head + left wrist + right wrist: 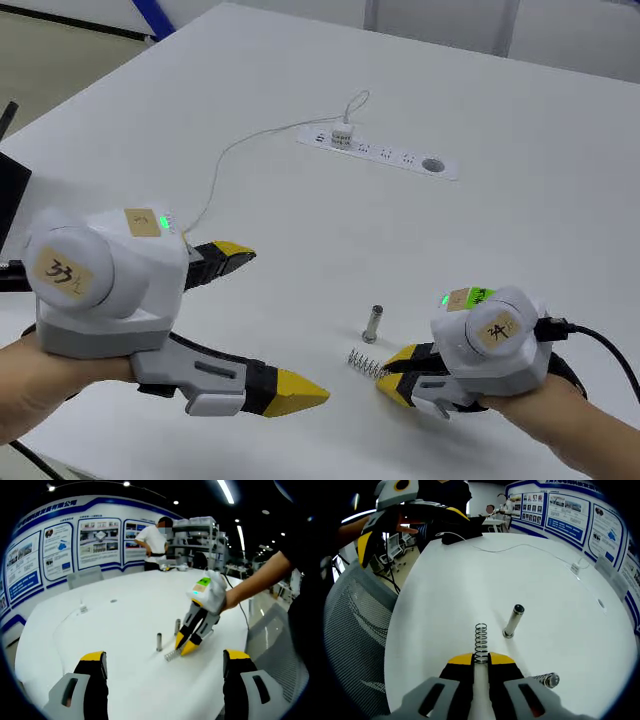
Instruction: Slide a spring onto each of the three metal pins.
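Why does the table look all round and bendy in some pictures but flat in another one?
Left gripper view: a fisheye lens bows the white table and the wall posters into curves, and ceiling lights glare. Right gripper view: same bulge, though the spring looks sharp. Head view: no such bending, straight table edges, soft shadows.
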Demonstrator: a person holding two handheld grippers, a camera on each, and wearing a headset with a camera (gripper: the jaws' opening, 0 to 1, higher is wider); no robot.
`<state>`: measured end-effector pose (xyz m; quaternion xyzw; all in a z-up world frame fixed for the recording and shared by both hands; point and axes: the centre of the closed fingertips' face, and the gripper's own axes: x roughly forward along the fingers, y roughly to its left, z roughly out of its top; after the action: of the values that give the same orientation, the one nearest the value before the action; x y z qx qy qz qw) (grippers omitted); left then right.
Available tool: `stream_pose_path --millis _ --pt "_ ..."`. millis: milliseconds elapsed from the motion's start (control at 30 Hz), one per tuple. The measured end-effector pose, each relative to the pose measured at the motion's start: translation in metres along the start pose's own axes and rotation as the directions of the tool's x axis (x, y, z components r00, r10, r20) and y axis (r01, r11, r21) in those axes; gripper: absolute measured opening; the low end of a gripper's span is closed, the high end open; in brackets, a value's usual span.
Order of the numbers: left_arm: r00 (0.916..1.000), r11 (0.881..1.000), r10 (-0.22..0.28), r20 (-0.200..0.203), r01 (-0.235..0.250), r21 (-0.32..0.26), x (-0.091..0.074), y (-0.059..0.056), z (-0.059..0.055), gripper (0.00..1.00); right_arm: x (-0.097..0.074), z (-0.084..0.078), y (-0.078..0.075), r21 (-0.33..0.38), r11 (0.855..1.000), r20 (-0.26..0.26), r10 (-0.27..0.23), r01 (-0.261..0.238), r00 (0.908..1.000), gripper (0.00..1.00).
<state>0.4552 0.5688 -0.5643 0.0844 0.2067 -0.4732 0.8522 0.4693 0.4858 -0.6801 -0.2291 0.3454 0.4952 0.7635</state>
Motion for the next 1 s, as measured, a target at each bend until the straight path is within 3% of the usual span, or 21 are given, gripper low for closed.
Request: stream_pose_path --millis 267,333,400,667,867,1000 --pt "0.9997 0.999 -0.025 -0.006 0.025 0.022 0.007 -0.008 0.001 0.93 -0.027 0.015 0.003 -0.070 0.998 0.019 0.001 0.000 0.9998 0.11" --pt "0.9999 0.998 -0.014 -0.010 0.015 0.054 0.009 -0.007 0.002 0.89 -0.036 0.020 0.003 -0.084 0.996 0.027 0.002 0.000 0.9996 0.11" --pt "0.9999 0.998 -0.014 -0.002 0.014 0.060 0.010 -0.007 0.006 0.84 -0.047 0.024 0.003 -0.101 0.995 0.025 -0.006 0.008 0.9997 0.11" --pt "0.9986 0.996 -0.035 0.039 0.032 0.078 0.016 -0.014 0.024 0.81 -0.077 0.035 0.003 -0.135 0.990 0.047 -0.028 0.034 0.9985 0.11" --pt "0.9964 0.991 -0.076 0.039 0.071 0.113 0.022 -0.024 0.030 0.75 -0.091 0.044 0.010 -0.174 0.984 0.060 -0.029 0.040 0.9978 0.11" --pt "0.9901 0.981 -0.133 0.045 0.125 0.151 0.027 -0.039 0.037 0.67 -0.101 0.053 0.016 -0.202 0.979 0.076 -0.022 0.037 0.9969 0.11"
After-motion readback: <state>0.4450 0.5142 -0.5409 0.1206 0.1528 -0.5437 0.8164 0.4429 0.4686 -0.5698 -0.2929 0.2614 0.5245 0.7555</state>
